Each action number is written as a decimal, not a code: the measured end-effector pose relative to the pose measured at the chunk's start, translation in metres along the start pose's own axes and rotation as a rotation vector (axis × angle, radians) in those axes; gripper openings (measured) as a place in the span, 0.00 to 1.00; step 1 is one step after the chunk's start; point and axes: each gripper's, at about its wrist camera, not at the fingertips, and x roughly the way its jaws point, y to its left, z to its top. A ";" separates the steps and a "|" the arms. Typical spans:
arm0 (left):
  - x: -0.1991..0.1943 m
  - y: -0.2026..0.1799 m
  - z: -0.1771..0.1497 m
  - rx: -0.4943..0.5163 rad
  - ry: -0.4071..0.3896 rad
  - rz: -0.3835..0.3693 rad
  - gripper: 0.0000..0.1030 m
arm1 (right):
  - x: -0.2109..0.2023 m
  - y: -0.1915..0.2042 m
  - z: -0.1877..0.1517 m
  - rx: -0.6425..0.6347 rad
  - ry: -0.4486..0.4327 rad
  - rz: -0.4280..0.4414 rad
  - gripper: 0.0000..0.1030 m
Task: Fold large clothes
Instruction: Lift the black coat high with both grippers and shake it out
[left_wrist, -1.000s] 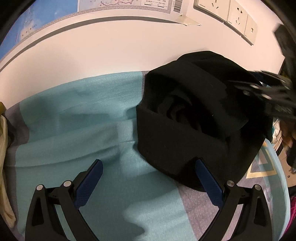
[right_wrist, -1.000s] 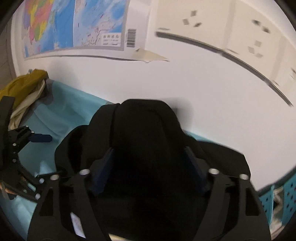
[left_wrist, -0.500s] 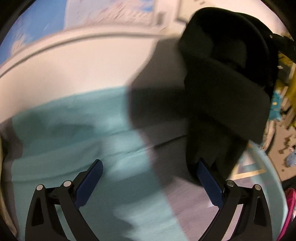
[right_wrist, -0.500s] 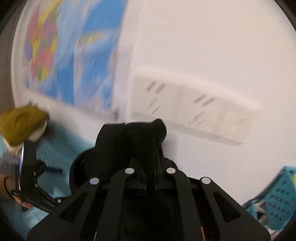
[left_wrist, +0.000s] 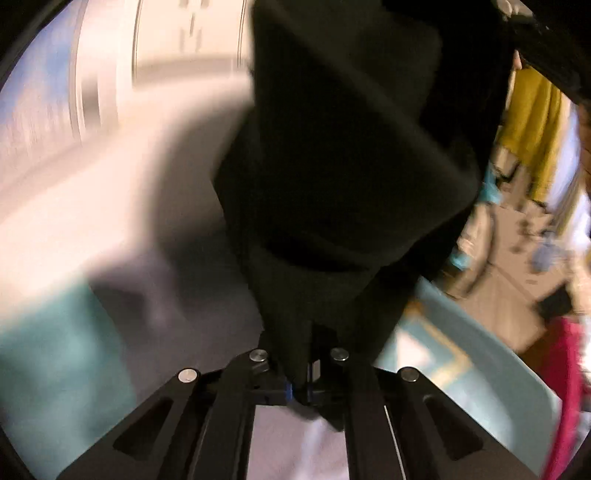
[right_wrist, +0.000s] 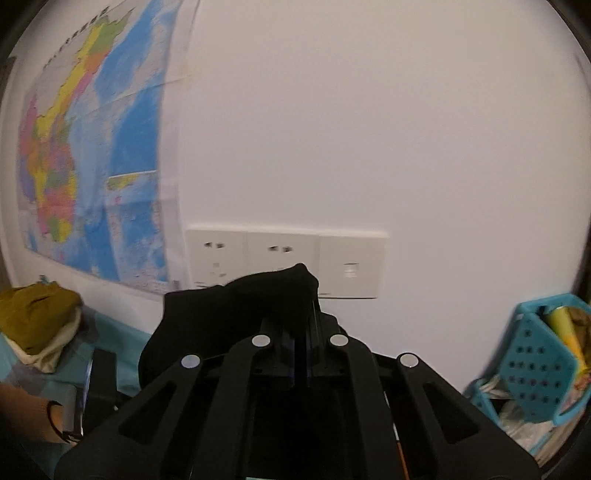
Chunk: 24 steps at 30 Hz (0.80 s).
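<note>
1. Where the right wrist view is read from its left edge, a coloured wall map (right_wrist: 92, 155) is seen on the white wall (right_wrist: 369, 110); a row of sockets (right_wrist: 284, 264) is fixed beside it; a blue perforated basket (right_wrist: 535, 365) is seen at the far right.
2. A teal bed cover (left_wrist: 55, 362) is seen below; an olive garment (right_wrist: 33, 317) is heaped on it at the left.
3. The left gripper (left_wrist: 301, 391) is clamped shut on the black garment (left_wrist: 351, 166), which is held up off the cover; the right gripper (right_wrist: 301, 354) is closed on another part of it.
4. A second ago both grippers were spread wide and the garment was lying bunched on the cover; since then it has been pinched and lifted.
</note>
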 end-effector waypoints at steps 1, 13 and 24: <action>-0.009 -0.004 0.015 0.003 -0.031 0.020 0.03 | -0.006 -0.008 0.004 0.020 -0.008 -0.013 0.03; -0.167 -0.064 0.175 0.039 -0.474 0.053 0.02 | -0.181 -0.031 0.121 -0.019 -0.344 -0.215 0.03; -0.429 -0.080 0.110 0.122 -0.832 0.161 0.03 | -0.359 0.047 0.120 -0.090 -0.602 -0.099 0.03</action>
